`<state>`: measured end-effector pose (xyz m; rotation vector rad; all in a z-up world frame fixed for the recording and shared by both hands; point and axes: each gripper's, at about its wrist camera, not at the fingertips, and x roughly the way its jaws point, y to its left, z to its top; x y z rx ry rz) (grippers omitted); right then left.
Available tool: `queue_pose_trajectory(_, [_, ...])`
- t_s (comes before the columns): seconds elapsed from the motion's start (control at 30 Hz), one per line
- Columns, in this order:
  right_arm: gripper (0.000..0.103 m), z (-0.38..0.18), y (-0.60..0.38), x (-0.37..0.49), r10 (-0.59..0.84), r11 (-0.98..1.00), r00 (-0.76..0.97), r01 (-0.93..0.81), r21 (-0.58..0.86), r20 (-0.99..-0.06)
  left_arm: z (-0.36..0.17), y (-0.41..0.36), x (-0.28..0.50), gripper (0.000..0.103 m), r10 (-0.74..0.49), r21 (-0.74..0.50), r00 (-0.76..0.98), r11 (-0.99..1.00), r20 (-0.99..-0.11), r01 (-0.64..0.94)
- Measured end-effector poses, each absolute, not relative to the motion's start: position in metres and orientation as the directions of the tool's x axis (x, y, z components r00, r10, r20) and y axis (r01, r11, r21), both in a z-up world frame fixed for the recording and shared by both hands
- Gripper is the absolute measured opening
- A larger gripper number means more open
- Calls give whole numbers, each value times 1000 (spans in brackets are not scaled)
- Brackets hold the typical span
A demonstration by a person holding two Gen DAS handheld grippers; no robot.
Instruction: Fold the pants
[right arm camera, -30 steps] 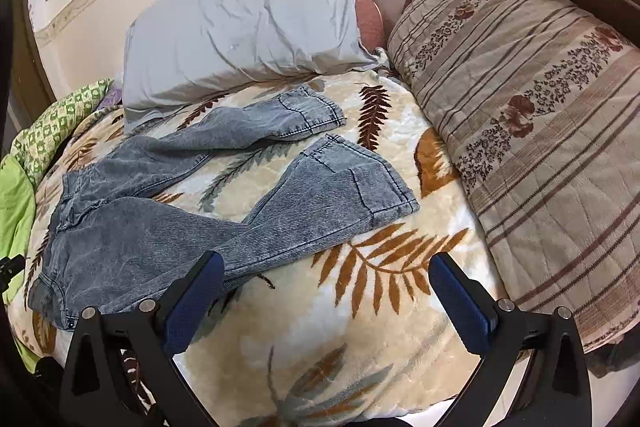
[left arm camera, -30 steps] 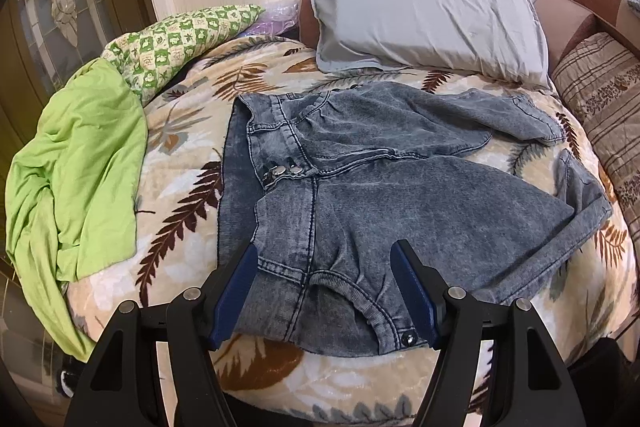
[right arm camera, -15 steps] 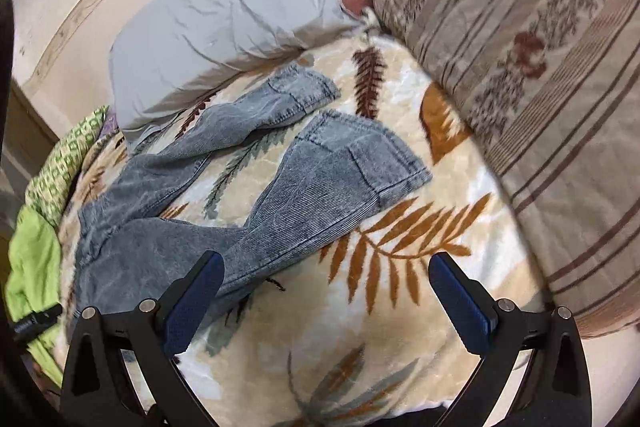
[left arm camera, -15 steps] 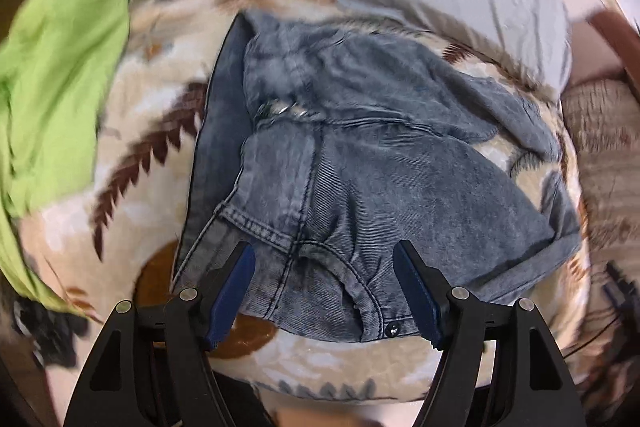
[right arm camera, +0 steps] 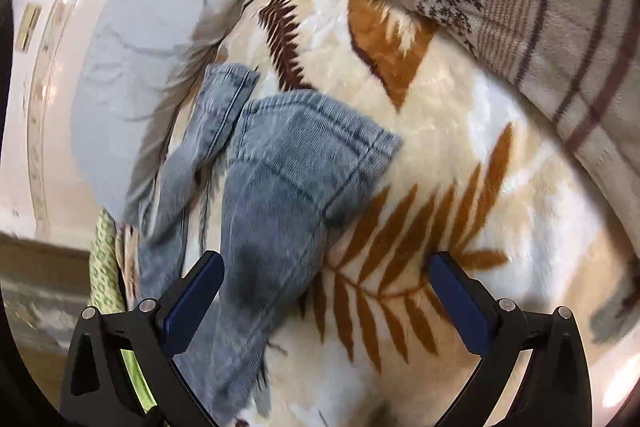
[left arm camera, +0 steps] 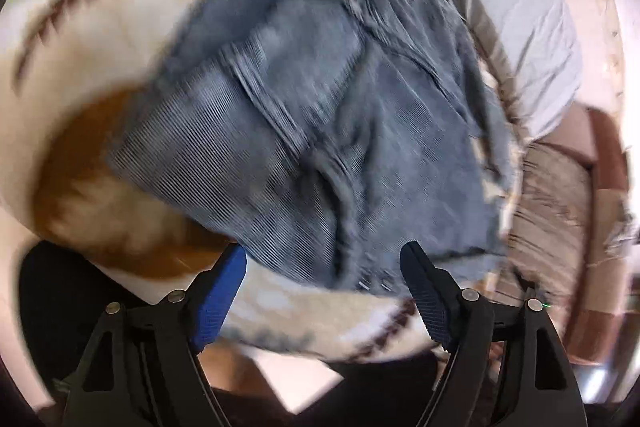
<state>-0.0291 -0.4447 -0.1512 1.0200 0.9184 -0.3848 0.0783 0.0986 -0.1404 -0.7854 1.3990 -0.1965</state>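
We hold our left gripper [left arm camera: 322, 265] and right gripper [right arm camera: 326, 273] with fingers spread wide and empty over the grey-blue pants [left arm camera: 320, 115], which lie spread on the leaf-patterned bed [right arm camera: 460, 163] beside a grey pillow [right arm camera: 132, 59].

The left gripper [left arm camera: 322, 269] hangs with its blue-padded fingers [left arm camera: 218, 297] spread wide and nothing between them, just above the near edge of the bed [left arm camera: 100, 39]. The jeans [left arm camera: 320, 115] lie on the leaf-print blanket, waistband end nearest the gripper, their near edge showing between the fingertips. A grey pillow [left arm camera: 516, 23] lies along the far edge beside the jeans. The view is tilted and blurred; contact cannot be judged.
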Motion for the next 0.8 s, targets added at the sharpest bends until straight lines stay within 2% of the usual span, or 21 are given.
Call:
queue_pose_trajectory(0.13, [103,-152,-451,-15,115,503,612,644,577,-782,-173,85,80,78,-582,-595,149,730,-799,-337])
queue_pose_trajectory(0.27, [103,-152,-452,-2,105,506,622,638,580,-776,-179,82,95,80,-572,-598,184,724,-799,-344])
queue_pose_trajectory(0.37, [97,-156,-455,9,113,514,636,620,593,-764,-171,77,102,61,-573,-618,232,710,-786,-338])
queue_pose_trajectory(0.4, [82,-156,-455,11,107,517,634,623,587,-766,-167,71,101,50,-566,-611,230,720,-791,-330])
queue_pose_trajectory(0.43, [49,-155,-457,13,98,521,634,624,582,-767,-169,68,105,37,-552,-596,226,736,-803,-321])
queue_pose_trajectory(0.47, [27,-155,-459,14,108,522,638,616,590,-762,-170,65,105,31,-540,-581,217,748,-814,-321])
queue_pose_trajectory(0.5, [9,-157,-461,16,142,518,640,602,608,-755,-172,66,106,26,-534,-573,207,752,-820,-327])
queue_pose_trajectory(0.6, [7,-143,-460,4,121,555,666,569,607,-736,-168,67,104,19,-539,-579,212,746,-815,-329])
queue_pose_trajectory(0.8, [6,-93,-450,-68,37,633,740,503,589,-672,-122,70,85,13,-507,-569,280,791,-815,-225])
